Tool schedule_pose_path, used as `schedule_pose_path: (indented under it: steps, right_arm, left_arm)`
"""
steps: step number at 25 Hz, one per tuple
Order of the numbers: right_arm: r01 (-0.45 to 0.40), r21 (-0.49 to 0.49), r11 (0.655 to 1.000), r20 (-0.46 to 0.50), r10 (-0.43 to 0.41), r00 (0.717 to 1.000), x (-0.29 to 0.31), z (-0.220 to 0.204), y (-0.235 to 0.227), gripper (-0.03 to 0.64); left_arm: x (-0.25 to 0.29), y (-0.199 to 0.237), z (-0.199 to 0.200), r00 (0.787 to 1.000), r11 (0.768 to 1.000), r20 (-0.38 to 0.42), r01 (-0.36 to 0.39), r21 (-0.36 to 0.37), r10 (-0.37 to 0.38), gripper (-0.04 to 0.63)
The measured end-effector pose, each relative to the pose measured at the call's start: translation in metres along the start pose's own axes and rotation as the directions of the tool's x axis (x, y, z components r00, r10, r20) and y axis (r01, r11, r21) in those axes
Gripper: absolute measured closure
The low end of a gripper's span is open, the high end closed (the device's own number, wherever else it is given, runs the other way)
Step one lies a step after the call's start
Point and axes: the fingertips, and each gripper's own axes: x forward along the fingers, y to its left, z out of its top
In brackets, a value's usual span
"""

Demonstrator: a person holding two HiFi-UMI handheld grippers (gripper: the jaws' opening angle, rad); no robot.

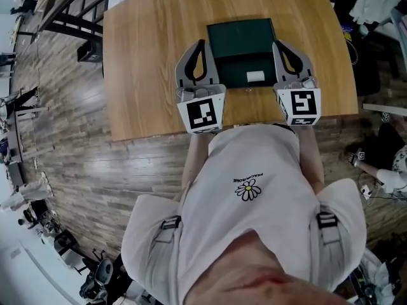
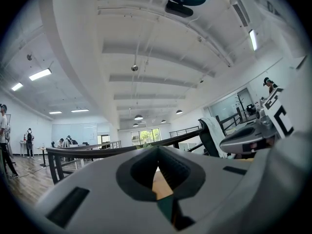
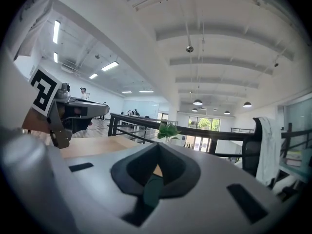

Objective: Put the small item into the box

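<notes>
- A person in a white T-shirt with a daisy print (image 1: 254,170) stands at the near edge of a light wooden table (image 1: 146,56), on a wood-plank floor (image 1: 63,107).
- A dark green rectangular box (image 1: 240,37) lies open in the middle of the table, straight ahead of the person.
- The small white rectangular item (image 1: 255,76) lies within the box's outline, on its darker near section, towards the right. I cannot tell whether that section is the tray or the lid.
- The left hand-held gripper (image 1: 202,43) is just beside the box's left edge and points away from the person. Its jaws are together, tips meeting, with nothing between them. Through the loop behind the tips only a bit of table and green box shows.
- The right hand-held gripper (image 1: 278,44) is just beside the box's right edge, more or less level with the left one. Its jaws are closed too, and it holds nothing.
- The box lies between the two grippers, and neither one touches the white item.
- Each gripper carries a white cube with black square markers at its near end, the left cube (image 1: 203,113) and the right cube (image 1: 303,103), both close to the person's chest.
- Beyond the table, the gripper views show a black railing (image 2: 87,152), a green potted plant (image 3: 168,129) and a white ceiling with strip lights.
- A few people stand far off in the room.
</notes>
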Motion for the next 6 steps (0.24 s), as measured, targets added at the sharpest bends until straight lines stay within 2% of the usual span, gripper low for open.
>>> schedule_pose_path:
  steps: [6]
  right_arm:
    - [-0.006, -0.009, 1.0, 0.011, 0.006, 1.0, -0.0018, 0.001, 0.0065, 0.612]
  left_arm:
    - [-0.006, 0.0029, 0.0038, 1.0, 1.0, 0.016, -0.014, -0.014, 0.014, 0.578]
